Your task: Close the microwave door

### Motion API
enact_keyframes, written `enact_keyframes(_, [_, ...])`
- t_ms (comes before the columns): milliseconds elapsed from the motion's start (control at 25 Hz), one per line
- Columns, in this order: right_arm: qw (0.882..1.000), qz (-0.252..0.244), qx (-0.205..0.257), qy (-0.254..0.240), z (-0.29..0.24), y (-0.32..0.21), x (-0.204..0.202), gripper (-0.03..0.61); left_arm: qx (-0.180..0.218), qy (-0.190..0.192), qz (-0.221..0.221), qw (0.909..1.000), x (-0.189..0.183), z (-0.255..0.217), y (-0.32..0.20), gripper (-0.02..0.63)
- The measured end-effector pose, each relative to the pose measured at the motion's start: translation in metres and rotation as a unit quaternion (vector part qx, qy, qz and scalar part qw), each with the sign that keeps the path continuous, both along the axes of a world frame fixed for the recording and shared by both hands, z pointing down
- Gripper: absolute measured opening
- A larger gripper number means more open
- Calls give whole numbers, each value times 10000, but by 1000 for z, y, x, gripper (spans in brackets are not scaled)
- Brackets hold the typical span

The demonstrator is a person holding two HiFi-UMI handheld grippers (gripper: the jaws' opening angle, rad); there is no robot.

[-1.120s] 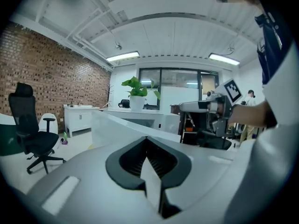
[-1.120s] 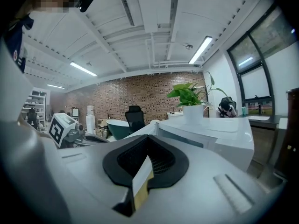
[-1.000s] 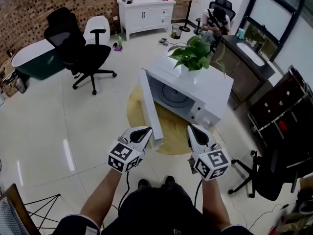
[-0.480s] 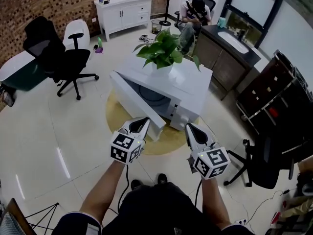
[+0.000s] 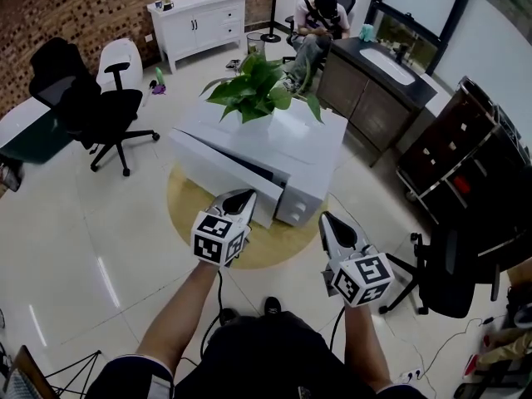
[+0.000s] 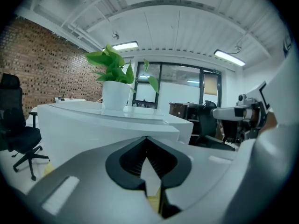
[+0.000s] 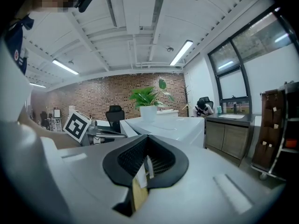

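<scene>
The white microwave (image 5: 307, 152) stands on a round yellow mat (image 5: 187, 214) on the floor. Its door (image 5: 218, 171) is swung almost against the front, with a narrow gap still showing at its free edge. My left gripper (image 5: 243, 198) is shut, and its tips rest against the door near that free edge. My right gripper (image 5: 327, 220) is shut too and hangs clear of the microwave's right front corner. In the left gripper view, the left gripper (image 6: 147, 139) points at the white door (image 6: 88, 127). In the right gripper view, the right gripper (image 7: 148, 138) holds nothing.
A potted green plant (image 5: 258, 86) sits on top of the microwave. A black office chair (image 5: 91, 106) stands to the left and another (image 5: 449, 281) close to my right. A dark sink counter (image 5: 374, 81), a dark shelf (image 5: 465, 156), a white cabinet (image 5: 199, 15) and a seated person (image 5: 312, 23) are further back.
The microwave door has swung from wide open to almost shut. My left gripper moved forward along with it, while the right gripper stayed low at the right.
</scene>
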State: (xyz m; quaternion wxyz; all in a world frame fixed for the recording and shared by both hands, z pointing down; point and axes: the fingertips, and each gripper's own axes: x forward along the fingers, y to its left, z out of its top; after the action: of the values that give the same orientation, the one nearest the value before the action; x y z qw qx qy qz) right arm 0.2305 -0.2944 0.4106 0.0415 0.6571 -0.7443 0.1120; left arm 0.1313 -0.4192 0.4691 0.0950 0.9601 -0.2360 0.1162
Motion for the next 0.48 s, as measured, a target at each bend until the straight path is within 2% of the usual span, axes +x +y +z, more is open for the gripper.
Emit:
enact_keyframes(280, [10000, 74, 0, -53, 2, 1, 12, 2, -14, -8, 81, 10000, 23, -3, -3, 8])
enact_keyframes(480, [9999, 145, -20, -57, 3, 3, 19, 2, -45, 55, 70, 10000, 24, -4, -5, 11])
